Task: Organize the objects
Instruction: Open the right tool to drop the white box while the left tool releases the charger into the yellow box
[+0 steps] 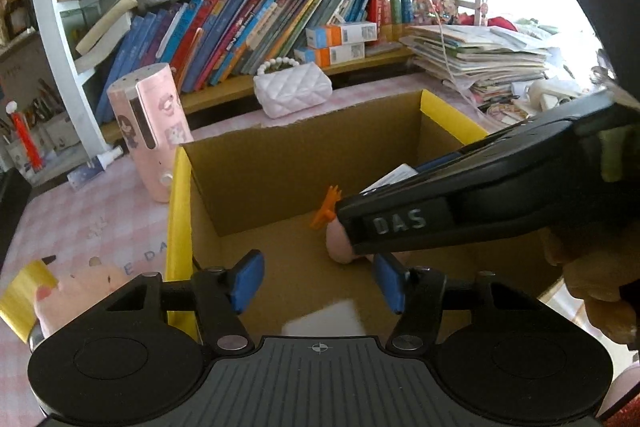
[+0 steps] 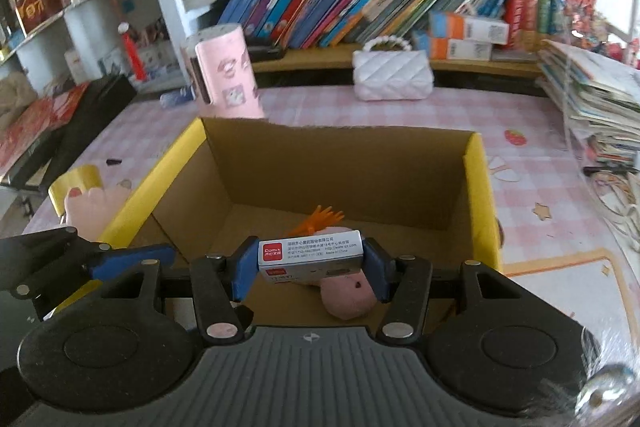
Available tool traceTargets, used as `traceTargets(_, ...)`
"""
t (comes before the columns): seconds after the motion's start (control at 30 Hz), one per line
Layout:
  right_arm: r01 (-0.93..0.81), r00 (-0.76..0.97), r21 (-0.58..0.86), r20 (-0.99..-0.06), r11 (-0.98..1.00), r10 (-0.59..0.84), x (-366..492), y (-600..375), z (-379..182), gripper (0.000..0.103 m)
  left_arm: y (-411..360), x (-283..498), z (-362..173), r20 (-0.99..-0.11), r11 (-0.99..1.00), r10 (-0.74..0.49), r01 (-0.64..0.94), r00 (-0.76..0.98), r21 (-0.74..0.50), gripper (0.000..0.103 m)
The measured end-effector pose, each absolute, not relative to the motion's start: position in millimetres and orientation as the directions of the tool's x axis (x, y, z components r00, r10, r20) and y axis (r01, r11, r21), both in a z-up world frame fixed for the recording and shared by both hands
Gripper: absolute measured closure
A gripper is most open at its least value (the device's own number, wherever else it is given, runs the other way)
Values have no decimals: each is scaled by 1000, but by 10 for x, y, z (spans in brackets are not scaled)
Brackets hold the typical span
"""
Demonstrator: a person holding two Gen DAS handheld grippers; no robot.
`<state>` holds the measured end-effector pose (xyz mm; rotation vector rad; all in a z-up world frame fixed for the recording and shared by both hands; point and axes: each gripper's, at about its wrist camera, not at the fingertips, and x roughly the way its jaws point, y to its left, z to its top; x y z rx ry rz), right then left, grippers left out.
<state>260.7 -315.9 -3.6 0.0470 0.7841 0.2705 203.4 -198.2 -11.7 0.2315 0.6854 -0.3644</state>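
Note:
An open cardboard box with yellow-edged flaps (image 1: 178,227) (image 2: 478,195) stands on the pink checked tablecloth. On its floor lies a pink plush toy (image 1: 340,247) (image 2: 348,295) with an orange crest. My right gripper (image 2: 310,267) hovers over the box, shut on a small white box with a red label (image 2: 310,255). Its black housing (image 1: 460,211) reaches in from the right in the left wrist view. My left gripper (image 1: 316,283) is over the box's near left side, open, with nothing between its blue pads. A blurred white piece (image 1: 324,319) shows on the box floor below it.
A pink cylinder (image 1: 152,131) (image 2: 226,75) stands behind the box's left corner, and a white quilted purse (image 1: 294,89) (image 2: 392,75) sits beyond it. A pink and yellow plush (image 1: 80,287) lies left of the box. Stacked papers (image 1: 480,59) rise at the right, a bookshelf behind.

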Motion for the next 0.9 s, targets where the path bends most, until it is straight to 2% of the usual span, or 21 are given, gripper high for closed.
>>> traceTargets(0.23,-272,621,129,-734,954,276,2790,-3078,-115,51,-1977,2039,-131,-653,915,-242,393,718,93,44)
traceTargets(0.43,-305,564,115,-778,946,276,2871,-3003,-169,51,-1949,1995,-103,-646,915,-246,394,723,92,39)
traceTargets(0.5,-318,542,113,-793,941,279,2885,-2984,-193,51,-1943,1975,-103,-645,914,-244,394,724,96,31)
traceTargets(0.8,-321,527,97,-808,942,263,2861,-2960,-216,50,-1867,1866,-33,-616,926,-235,366,752,94,15)
traceTargets(0.9,-312,553,102,-789,945,268,2820,-2986,-179,44,-1834,1804,9,-600,929,-239,360,763,86,11)
